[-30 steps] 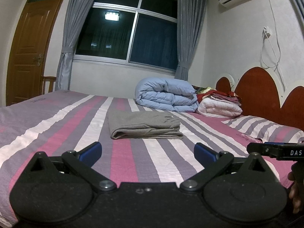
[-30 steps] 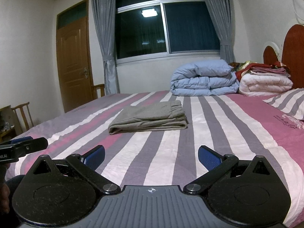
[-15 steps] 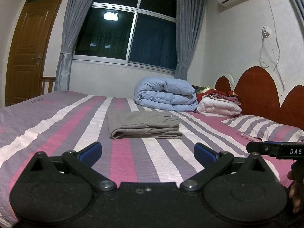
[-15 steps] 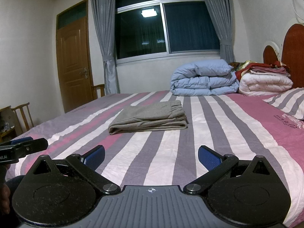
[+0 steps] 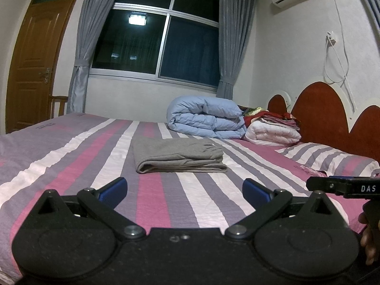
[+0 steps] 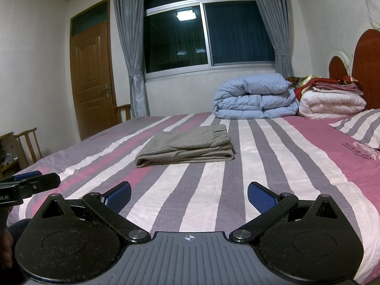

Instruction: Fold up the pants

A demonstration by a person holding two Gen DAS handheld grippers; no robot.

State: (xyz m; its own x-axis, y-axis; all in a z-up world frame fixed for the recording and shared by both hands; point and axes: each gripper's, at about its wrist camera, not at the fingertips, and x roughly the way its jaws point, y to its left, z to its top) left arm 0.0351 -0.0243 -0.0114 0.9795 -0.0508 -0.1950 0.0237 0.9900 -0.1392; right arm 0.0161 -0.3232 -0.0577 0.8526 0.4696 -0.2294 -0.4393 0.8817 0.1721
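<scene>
Grey jersey pants [image 5: 178,154] are lying in a compact folded bundle on the striped bedsheet [image 5: 71,156], around the middle of the bed, with the elastic waistband end pointing toward the headboard [image 5: 318,111] side and the rounded fold facing the grippers. From where I am standing, the folding is looking finished: the layers are stacked evenly and no leg is trailing out.

The left gripper [image 5: 184,187] is hovering low over the near part of the bed with its blue pads spread wide and nothing between them. The right gripper [image 6: 189,193] is doing the same beside it, jaws wide apart and empty. Both are sitting well apart from the pants.

What I am watching for now is a careless reach. If either gripper is going back in to tidy the bundle, a pad catching only the top layer is likely to peel it open, since soft knit like this is sliding easily over itself. Dragging a finger across the sheet could also bunch the fabric beneath and tilt the stack. The folded light blue duvet [image 5: 204,118] and the white quilt [image 5: 273,134] with clothes piled on it are lying farther back near the headboard, clear of any trouble.
</scene>
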